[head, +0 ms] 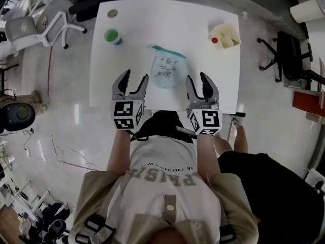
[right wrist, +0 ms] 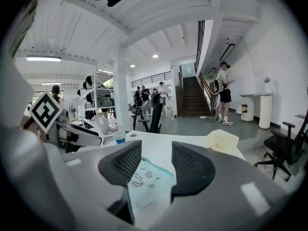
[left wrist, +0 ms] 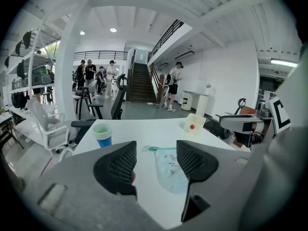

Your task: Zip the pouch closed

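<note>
A pale blue pouch [head: 167, 69] with small printed drawings and a teal zip edge lies flat in the middle of the white table [head: 203, 14]. Its teal zip end [head: 155, 48] points to the far left. My left gripper [head: 131, 84] hovers open at the table's near edge, just left of the pouch. My right gripper [head: 199, 85] is open too, just right of it. Neither holds anything. The pouch [left wrist: 171, 170] shows between the jaws in the left gripper view, and the pouch [right wrist: 146, 183] again in the right gripper view.
A green-and-blue cup [head: 112, 36] stands at the table's left, with a small round disc [head: 112, 13] behind it. A cream container [head: 226, 36] with a red ball [head: 214, 40] sits at the right. Office chairs [head: 45, 22] stand around the table; people stand far off.
</note>
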Tool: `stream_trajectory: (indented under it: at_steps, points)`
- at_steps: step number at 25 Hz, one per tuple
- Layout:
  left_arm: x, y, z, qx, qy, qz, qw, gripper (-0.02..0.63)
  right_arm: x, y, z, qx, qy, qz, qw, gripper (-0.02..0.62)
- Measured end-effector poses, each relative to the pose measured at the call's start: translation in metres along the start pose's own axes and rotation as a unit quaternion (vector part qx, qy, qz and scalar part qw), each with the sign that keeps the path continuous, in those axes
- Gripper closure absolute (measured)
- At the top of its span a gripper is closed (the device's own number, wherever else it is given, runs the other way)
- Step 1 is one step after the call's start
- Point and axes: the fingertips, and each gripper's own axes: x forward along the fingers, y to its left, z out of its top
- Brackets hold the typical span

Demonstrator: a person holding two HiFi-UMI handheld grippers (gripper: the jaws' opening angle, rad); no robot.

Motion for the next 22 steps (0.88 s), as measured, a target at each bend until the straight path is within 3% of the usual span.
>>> stream_trajectory:
  at_steps: [9,22]
  points:
    - [0.036,-0.005,-0.013,-0.007,0.039,0.013,0.9991,0.336,0.024,-0.028,-0.011,-0.002,0.026,0.023,0.999,0.425]
    - [0.094,0.004,-0.029,0.015,0.094,0.039,0.9947,0.337,0.079,-0.065,-0.018,-0.062,0.069,0.145,0.985,0.425]
